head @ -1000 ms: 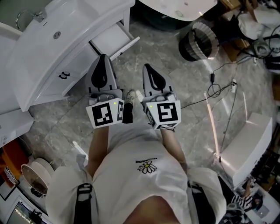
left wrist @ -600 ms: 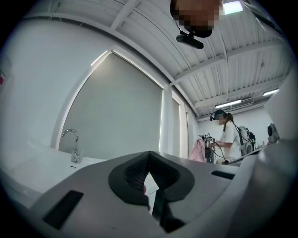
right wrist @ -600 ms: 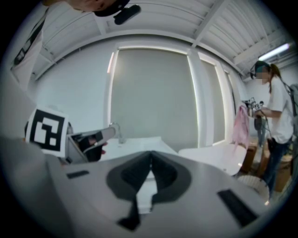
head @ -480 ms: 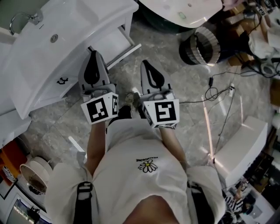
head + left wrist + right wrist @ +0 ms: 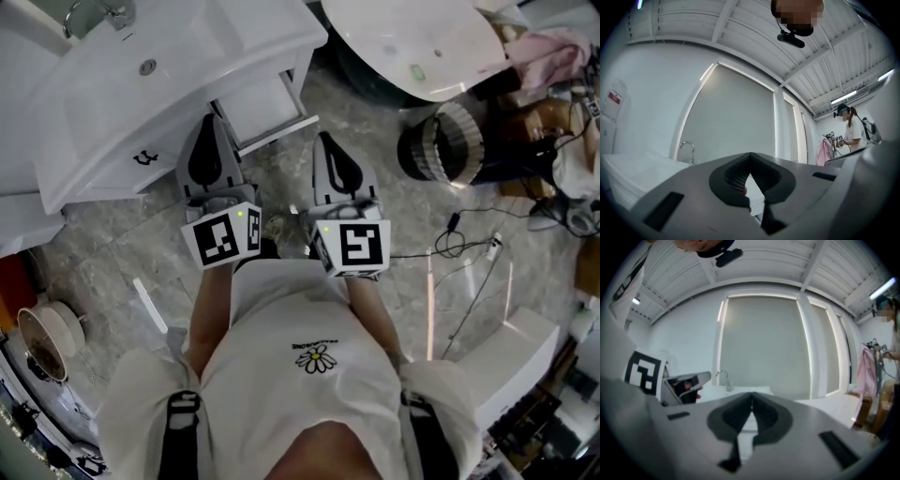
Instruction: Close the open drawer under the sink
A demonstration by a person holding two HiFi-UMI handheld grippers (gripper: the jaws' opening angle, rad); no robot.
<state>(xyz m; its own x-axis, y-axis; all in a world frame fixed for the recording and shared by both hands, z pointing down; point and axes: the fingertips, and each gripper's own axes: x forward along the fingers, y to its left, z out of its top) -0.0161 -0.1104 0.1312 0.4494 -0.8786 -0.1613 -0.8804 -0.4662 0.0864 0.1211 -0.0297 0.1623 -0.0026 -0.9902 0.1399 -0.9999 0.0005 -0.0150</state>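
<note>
Head view says it all: the drawer (image 5: 267,105) under the sink (image 5: 216,37) is still pulled out, white inside showing, sticking out over the marble floor (image 5: 394,225). So nothing of the job is done yet as far as we can see. The left gripper (image 5: 216,122) points at the drawer's near corner and looks close to it, but we can't tell if it's touching. The right gripper (image 5: 325,141) sits just beside it, a bit clear of the drawer front. In both gripper views the jaws are pressed together at the tips with nothing between them, so both are empty. We reckon the whole push is still to come: get a closed tip onto the drawer front and shove it in until it's flush with the cabinet. As for writing, there's not much. The marker cubes (image 5: 223,239) only carry black-and-white square codes, no words. The shirt (image 5: 314,412) has a daisy (image 5: 316,357) with tiny print above it, too small for us to read. There's a dark squiggle (image 5: 145,157) on the cabinet front, and in the left gripper view a red sticker (image 5: 614,97) on the wall; we can't read either one.
</note>
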